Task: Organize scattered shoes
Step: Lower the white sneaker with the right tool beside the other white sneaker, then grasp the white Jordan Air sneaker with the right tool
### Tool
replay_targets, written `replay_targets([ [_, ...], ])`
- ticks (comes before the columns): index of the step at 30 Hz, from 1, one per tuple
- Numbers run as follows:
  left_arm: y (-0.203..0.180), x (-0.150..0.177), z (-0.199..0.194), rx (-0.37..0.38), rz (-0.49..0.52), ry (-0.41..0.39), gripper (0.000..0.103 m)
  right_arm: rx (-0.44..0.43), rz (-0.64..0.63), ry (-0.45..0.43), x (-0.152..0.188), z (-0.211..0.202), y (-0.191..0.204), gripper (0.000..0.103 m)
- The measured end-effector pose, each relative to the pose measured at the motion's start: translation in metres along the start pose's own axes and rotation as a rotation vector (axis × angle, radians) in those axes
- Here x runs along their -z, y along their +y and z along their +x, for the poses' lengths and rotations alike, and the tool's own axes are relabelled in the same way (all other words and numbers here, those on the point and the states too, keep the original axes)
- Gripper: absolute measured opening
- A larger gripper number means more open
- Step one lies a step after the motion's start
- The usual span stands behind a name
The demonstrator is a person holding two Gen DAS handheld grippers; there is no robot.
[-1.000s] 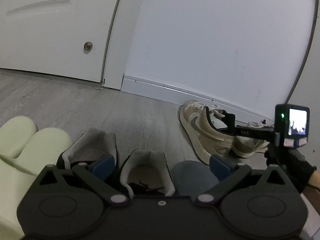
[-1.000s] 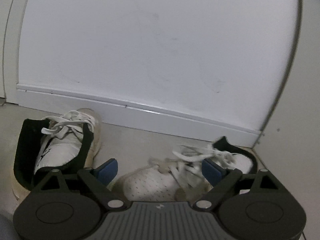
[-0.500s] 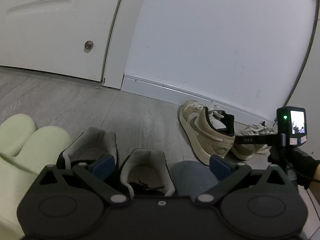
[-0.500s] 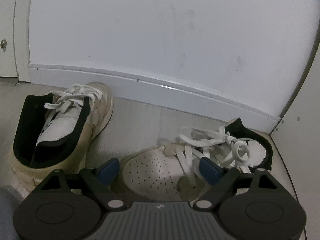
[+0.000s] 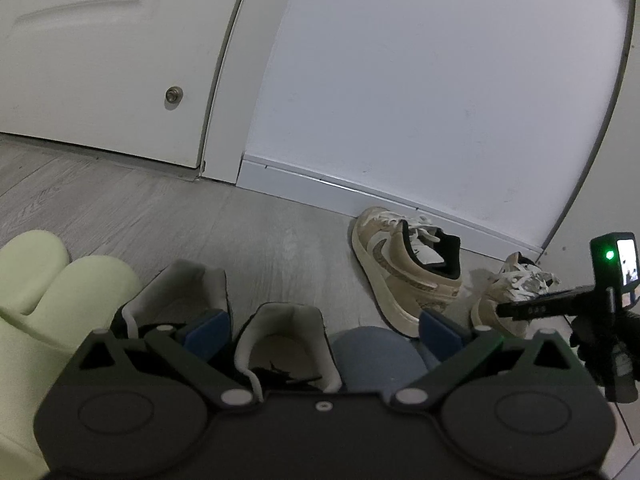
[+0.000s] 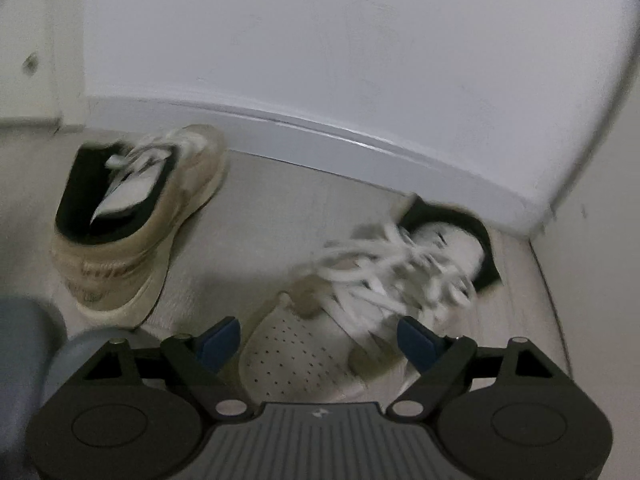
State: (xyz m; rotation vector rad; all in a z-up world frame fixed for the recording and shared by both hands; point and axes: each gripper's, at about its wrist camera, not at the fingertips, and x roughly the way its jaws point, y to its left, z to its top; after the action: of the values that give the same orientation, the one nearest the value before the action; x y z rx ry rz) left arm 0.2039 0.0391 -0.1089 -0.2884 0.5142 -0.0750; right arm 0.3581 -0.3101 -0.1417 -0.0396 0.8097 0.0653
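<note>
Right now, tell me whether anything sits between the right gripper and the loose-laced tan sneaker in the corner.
Nothing visible does. The right gripper hangs open directly over the toe of the loose-laced sneaker, with only air between. The other tan sneaker stands off to the left, clear of the path.

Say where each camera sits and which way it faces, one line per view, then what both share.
Left wrist: low over the floor, facing the door and wall; shows the open left gripper and the right gripper in a gloved hand.
Right wrist: facing the corner; right gripper's jaws open above the perforated-toe sneaker.
Shared: tan high-top, that sneaker.
</note>
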Motion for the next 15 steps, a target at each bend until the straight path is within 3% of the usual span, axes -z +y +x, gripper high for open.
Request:
replay_targets([
  [2, 0.000, 0.000, 0.000, 0.003, -0.005, 0.000, 0.103, -0.013, 0.166, -0.011, 0.000, -0.002, -0.015, 0.087],
  [4, 0.000, 0.000, 0.000, 0.006, -0.006, 0.000, 0.103, 0.040, 0.347, -0.043, 0.001, 0.000, -0.028, 0.087],
  [8, -0.002, 0.000, 0.000, 0.011, 0.004, 0.004, 0.103, 0.192, 0.362, -0.111, -0.001, 0.014, -0.020, 0.095],
  [15, 0.000, -0.001, 0.001, 0.014, -0.007, 0.017, 0.103, 0.239, 0.275, -0.082, -0.011, 0.066, -0.009, 0.103],
])
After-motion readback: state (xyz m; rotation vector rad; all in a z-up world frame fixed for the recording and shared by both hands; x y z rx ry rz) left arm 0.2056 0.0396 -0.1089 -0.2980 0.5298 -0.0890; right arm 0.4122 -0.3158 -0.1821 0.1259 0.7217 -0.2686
